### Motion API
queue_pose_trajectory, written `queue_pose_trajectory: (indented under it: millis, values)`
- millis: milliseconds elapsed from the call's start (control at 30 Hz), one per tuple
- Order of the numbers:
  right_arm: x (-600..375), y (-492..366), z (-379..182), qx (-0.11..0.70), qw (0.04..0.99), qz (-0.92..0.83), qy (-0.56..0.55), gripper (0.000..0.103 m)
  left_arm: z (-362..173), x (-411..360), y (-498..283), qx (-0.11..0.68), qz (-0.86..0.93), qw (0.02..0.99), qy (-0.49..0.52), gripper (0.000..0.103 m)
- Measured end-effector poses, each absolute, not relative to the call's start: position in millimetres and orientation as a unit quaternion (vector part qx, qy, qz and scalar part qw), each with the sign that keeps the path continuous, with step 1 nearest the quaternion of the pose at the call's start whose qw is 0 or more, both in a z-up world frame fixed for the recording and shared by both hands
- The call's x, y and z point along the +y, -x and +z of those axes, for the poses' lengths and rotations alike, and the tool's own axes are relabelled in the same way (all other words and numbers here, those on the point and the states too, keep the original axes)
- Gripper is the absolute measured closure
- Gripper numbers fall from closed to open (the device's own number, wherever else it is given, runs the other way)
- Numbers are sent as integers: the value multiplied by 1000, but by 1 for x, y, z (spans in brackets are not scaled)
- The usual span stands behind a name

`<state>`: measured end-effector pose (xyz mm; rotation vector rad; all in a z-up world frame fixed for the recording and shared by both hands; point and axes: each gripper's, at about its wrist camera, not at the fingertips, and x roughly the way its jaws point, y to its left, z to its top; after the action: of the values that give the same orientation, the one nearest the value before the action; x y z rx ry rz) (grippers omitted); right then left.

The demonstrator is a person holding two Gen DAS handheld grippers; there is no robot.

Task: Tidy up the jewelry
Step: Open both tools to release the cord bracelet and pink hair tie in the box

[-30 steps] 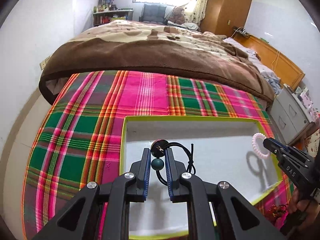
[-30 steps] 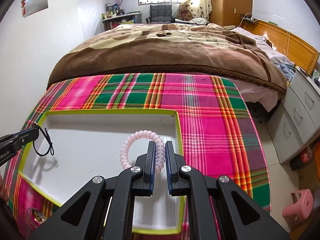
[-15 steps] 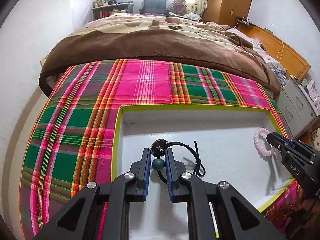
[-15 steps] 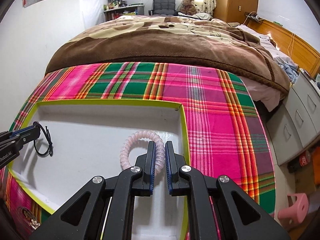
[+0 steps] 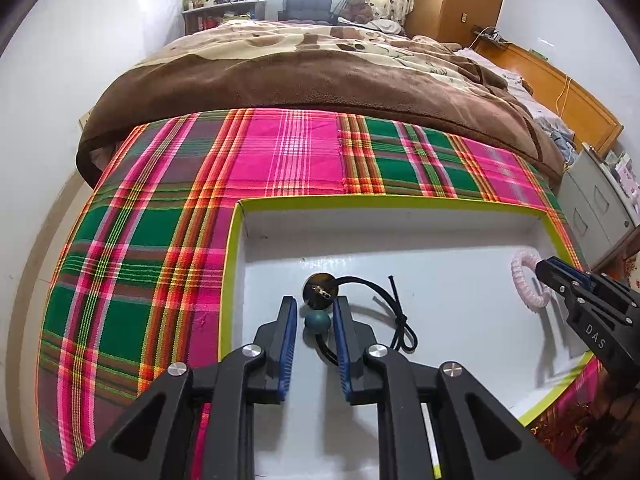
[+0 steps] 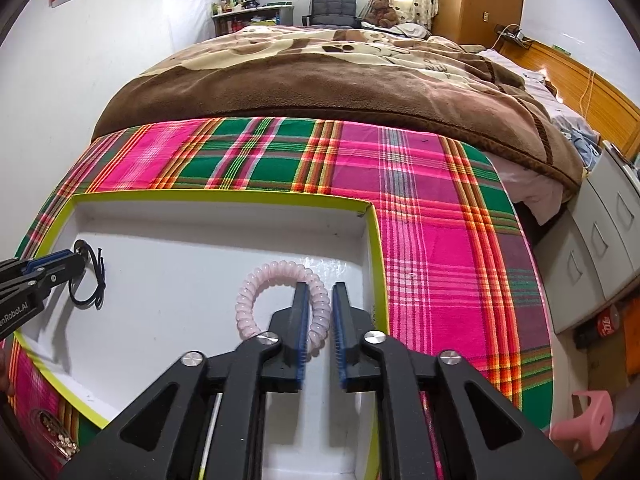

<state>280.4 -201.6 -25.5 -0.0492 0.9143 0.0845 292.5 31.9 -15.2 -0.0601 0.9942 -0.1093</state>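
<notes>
A white tray with a yellow-green rim (image 5: 360, 200) (image 6: 220, 196) lies on the plaid cloth. On its floor lies a black cord necklace (image 5: 396, 312) with a dark round pendant (image 5: 319, 291) and a green bead (image 5: 317, 321). My left gripper (image 5: 315, 304) straddles the bead; its jaws are opening, with a gap on each side of the bead. A pink spiral bracelet (image 6: 256, 280) rests at the tray's right end. My right gripper (image 6: 320, 288) has one side of the coil between its jaws, which are opening and no longer squeeze it. Each gripper also shows in the other's view: the right gripper (image 5: 540, 270) and the left gripper (image 6: 80, 258).
The pink and green plaid cloth (image 5: 160, 240) covers the surface around the tray. A bed with a brown blanket (image 6: 320, 80) lies behind. Grey drawers (image 6: 600, 248) and a pink stool (image 6: 592, 420) stand at the right. A small jewelry piece (image 6: 52, 432) lies beside the tray's near-left corner.
Both grippers' jaws have parted. The left was shut on the green bead and the right on the pink coil; both pieces now rest on the tray floor.
</notes>
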Motion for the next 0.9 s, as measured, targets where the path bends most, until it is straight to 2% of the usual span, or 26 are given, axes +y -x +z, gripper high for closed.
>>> queue_pose_trajectory:
  millis: [67,133,467,500,567,900]
  values:
    - [-201,-279,-25,439,897,43,26,78,-14,33,-291,475,-56,878,35,77]
    - [-202,-278,-24,437,898,45,26,78,-12,33,-289,473,-58,879,35,71]
    - [-207,-253,-2,406,912,63,5,76,18,38,-253,434,-83,895,63,70]
    - [-207,-247,2,401,914,66,1,73,22,37,-248,429,-82,898,59,70]
    - [-209,-236,9,392,917,73,-6,54,31,38,-233,416,-87,904,55,70]
    - [-213,-171,24,366,926,87,-26,54,48,51,-161,395,-97,911,66,70]
